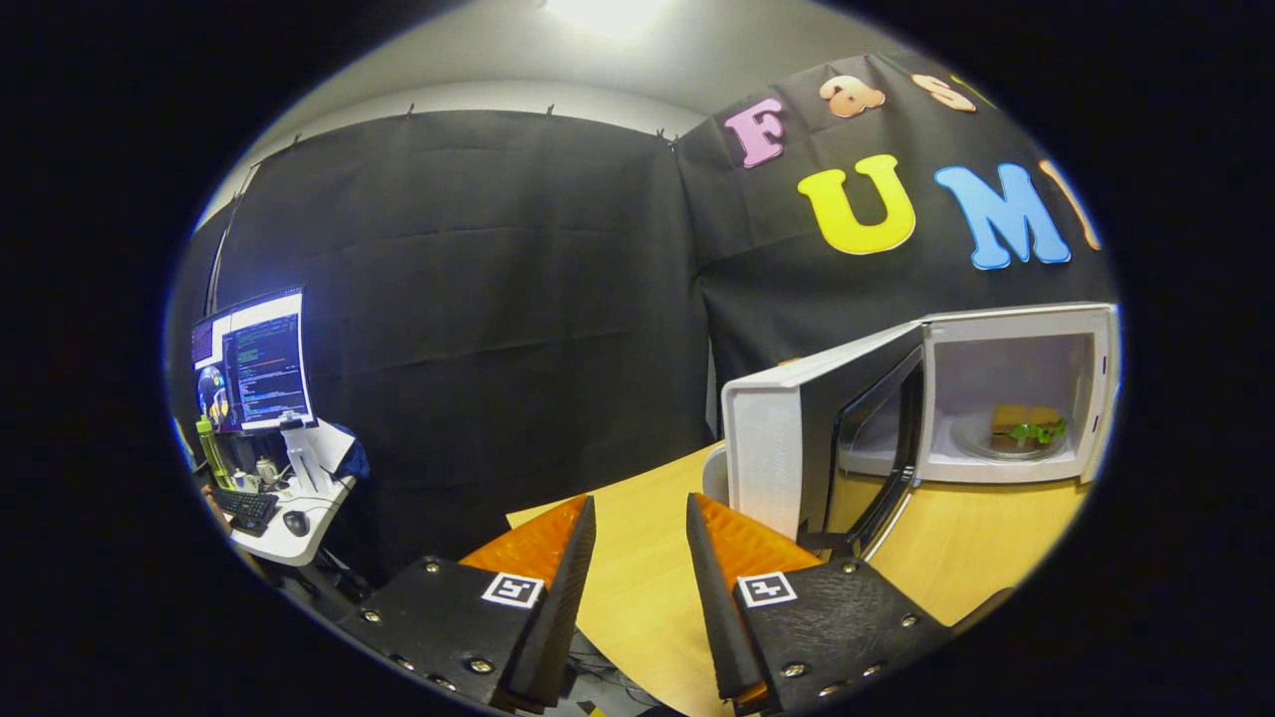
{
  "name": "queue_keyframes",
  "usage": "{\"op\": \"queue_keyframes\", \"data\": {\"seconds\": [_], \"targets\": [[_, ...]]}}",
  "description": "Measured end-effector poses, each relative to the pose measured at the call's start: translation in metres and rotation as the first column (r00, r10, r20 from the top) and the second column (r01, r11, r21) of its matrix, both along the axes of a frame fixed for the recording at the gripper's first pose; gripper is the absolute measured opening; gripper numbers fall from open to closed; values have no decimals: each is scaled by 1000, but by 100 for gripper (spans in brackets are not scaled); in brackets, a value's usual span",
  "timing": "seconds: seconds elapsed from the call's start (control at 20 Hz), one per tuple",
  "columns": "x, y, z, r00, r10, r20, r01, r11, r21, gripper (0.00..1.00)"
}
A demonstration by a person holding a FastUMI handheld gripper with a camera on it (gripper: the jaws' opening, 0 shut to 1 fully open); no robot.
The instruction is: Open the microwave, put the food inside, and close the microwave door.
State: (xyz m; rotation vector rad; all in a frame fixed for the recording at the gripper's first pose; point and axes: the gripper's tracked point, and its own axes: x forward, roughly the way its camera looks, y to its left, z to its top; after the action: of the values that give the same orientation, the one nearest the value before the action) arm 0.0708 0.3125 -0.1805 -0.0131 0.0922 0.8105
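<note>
Two parted jaws beside microwave door (787, 438)

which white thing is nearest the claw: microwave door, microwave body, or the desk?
The microwave door. It stands swung open just ahead of the open, empty claw; the microwave body sits beyond it and the desk far off.

Booth walls: black cloth (478, 299), hung in panels, clipped along the top, creased and meeting at a corner. Above it a pale wall strip and grey-white ceiling (558, 60) with one bright light (608, 12) overhead. Light wooden tabletop (647, 568) in the foreground. Off to the side, well apart, a white desk (294, 543) with a lit monitor (254, 363), black keyboard (244, 508), mouse (296, 522) and a green bottle (209, 448); small clutter beside them, too small to tell, possibly cups.
</note>
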Motion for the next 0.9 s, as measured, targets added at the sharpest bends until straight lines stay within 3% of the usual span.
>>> {"op": "queue_keyframes", "data": {"seconds": [0.45, 0.9], "targets": [[8, -81, 33, 977, -176, 116, 175, 984, 25, 57], [23, -178, 46, 950, -280, 137, 278, 960, 35, 57]]}}
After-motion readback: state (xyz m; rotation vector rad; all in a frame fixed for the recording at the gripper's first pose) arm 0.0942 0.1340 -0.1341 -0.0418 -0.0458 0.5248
